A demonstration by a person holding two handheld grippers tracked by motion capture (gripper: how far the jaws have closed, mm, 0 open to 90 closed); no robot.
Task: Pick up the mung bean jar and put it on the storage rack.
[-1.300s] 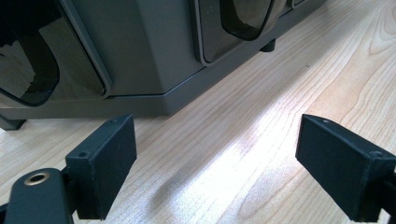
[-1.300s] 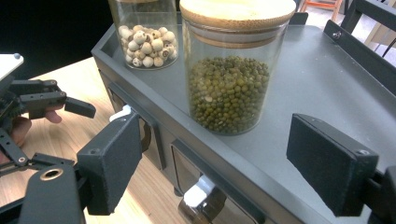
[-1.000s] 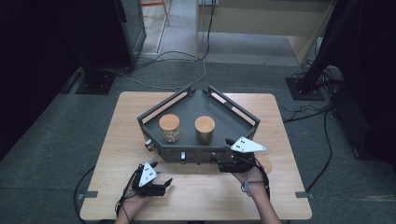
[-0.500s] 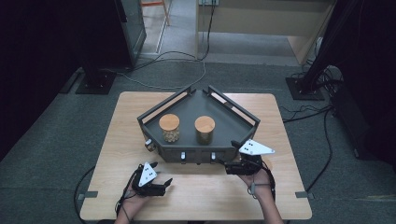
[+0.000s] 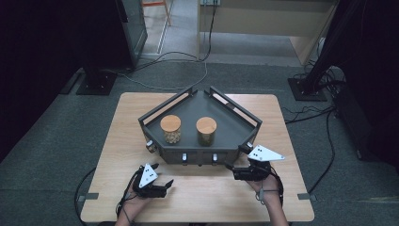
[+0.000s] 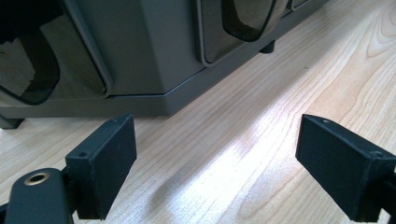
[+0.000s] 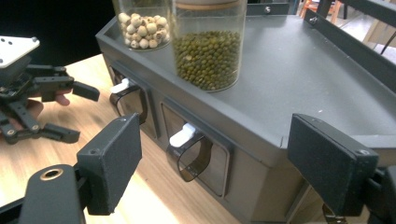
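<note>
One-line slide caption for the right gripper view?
Open right gripper faces the grey stand's drawer handles, green-bean jar on top.

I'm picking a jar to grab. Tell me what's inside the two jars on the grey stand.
The left jar holds pale round seeds; the right jar holds small green beans. Wooden lids cover the tops, so fill level is unclear.

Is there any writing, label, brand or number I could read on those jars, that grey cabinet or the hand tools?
None can be read.
Left jar, pale round seeds: no label.
Right jar, green beans: no label.
Cabinet and its white drawer tabs: blank.
Left gripper and right gripper, with their grey plates: dots, no text.
</note>
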